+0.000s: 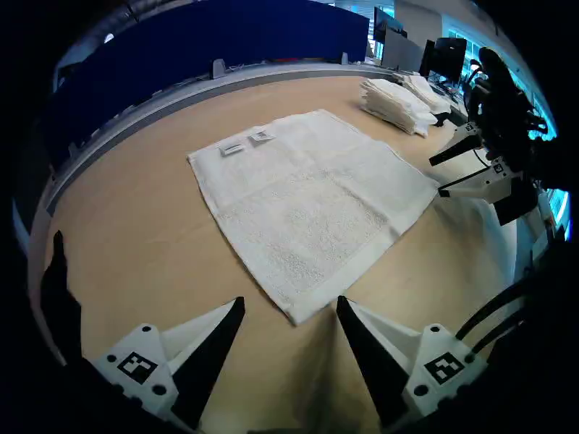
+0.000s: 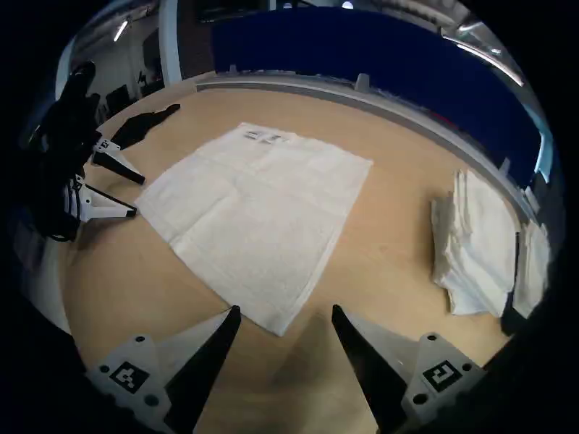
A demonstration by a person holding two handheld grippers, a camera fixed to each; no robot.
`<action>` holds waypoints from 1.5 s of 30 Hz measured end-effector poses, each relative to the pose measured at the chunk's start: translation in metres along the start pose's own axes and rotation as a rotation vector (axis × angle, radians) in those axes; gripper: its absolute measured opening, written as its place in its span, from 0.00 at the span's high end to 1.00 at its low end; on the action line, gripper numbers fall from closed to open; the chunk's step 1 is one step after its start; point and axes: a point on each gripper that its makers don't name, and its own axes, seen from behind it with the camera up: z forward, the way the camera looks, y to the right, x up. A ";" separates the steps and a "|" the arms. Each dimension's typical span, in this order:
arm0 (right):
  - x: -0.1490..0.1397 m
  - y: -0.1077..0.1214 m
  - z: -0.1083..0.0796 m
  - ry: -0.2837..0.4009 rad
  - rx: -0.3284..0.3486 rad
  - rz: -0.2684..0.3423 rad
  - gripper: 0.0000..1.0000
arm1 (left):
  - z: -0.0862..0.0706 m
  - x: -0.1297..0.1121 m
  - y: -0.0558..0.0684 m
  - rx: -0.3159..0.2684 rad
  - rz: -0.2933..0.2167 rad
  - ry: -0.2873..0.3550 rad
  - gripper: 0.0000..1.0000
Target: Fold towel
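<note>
Towel [image 1: 311,202] spread flat on table [image 1: 145,239], two tags [image 1: 246,142] at its far edge. Left hand-held gripper [image 1: 290,304] wide, holding nothing; towel corner just ahead, between fingertips. Right hand-held gripper [image 2: 284,311] wide, holding nothing; another corner just ahead. Stack [image 2: 470,239] of folded towels to its right, apart from towel.

Left tool [image 1: 289,298] and right tool [image 2: 284,307]: 2 black fingers [image 1: 210,347]; white mounts [image 1: 181,338]; square markers [image 1: 137,365].

On the light wooden counter [image 1: 130,239]: a white towel [image 1: 311,202] spread flat and open, one corner nearest. Off one side of the towel, well apart, stacks of folded white towels [image 1: 398,101].
</note>
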 end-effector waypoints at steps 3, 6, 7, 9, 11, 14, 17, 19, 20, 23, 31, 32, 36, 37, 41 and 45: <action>-0.003 -0.001 0.002 -0.006 -0.006 -0.010 0.13 | 0.000 -0.003 0.002 0.008 0.001 -0.006 0.13; -0.006 -0.002 0.003 -0.008 -0.011 -0.021 0.22 | -0.001 -0.005 0.004 0.017 0.000 -0.010 0.20; -0.007 -0.002 0.003 -0.008 -0.010 -0.023 0.26 | -0.001 -0.005 0.005 0.019 -0.003 -0.011 0.22; -0.009 -0.004 0.004 -0.010 -0.006 -0.024 0.36 | -0.001 -0.005 0.005 0.025 -0.010 -0.013 0.25; -0.011 -0.005 0.006 -0.014 -0.001 -0.020 0.43 | 0.000 -0.005 0.005 0.032 -0.019 -0.015 0.26; -0.012 -0.008 0.006 -0.014 0.010 -0.006 0.51 | 0.000 -0.006 0.007 0.036 -0.019 -0.020 0.31; -0.011 -0.009 0.006 -0.014 0.013 0.005 0.57 | -0.001 -0.007 0.009 0.038 -0.022 -0.021 0.39; -0.012 -0.009 0.005 -0.016 0.010 0.006 0.60 | -0.002 -0.007 0.011 0.042 -0.024 -0.020 0.47; -0.012 -0.009 0.005 -0.016 0.009 0.006 0.61 | -0.002 -0.008 0.011 0.043 -0.026 -0.020 0.48; -0.012 -0.010 0.005 -0.020 0.008 0.006 0.65 | -0.002 -0.007 0.013 0.045 -0.028 -0.020 0.55; -0.013 -0.009 0.004 -0.015 -0.002 0.021 0.81 | -0.002 -0.008 0.009 0.064 -0.045 -0.028 0.80; -0.013 -0.009 0.004 -0.016 -0.003 0.023 0.81 | -0.002 -0.008 0.007 0.069 -0.049 -0.028 0.82; -0.014 -0.012 0.003 -0.021 0.008 0.030 0.83 | -0.003 -0.008 0.006 0.076 -0.053 -0.028 0.88; -0.014 -0.013 0.003 -0.022 0.011 0.032 0.84 | -0.003 -0.008 0.007 0.076 -0.051 -0.028 0.88; -0.011 -0.013 0.002 -0.019 0.014 0.037 0.85 | -0.004 -0.008 0.009 0.062 -0.048 -0.028 0.89; -0.007 -0.010 0.000 -0.015 0.014 0.035 0.86 | -0.007 -0.006 0.010 0.052 -0.059 -0.020 0.90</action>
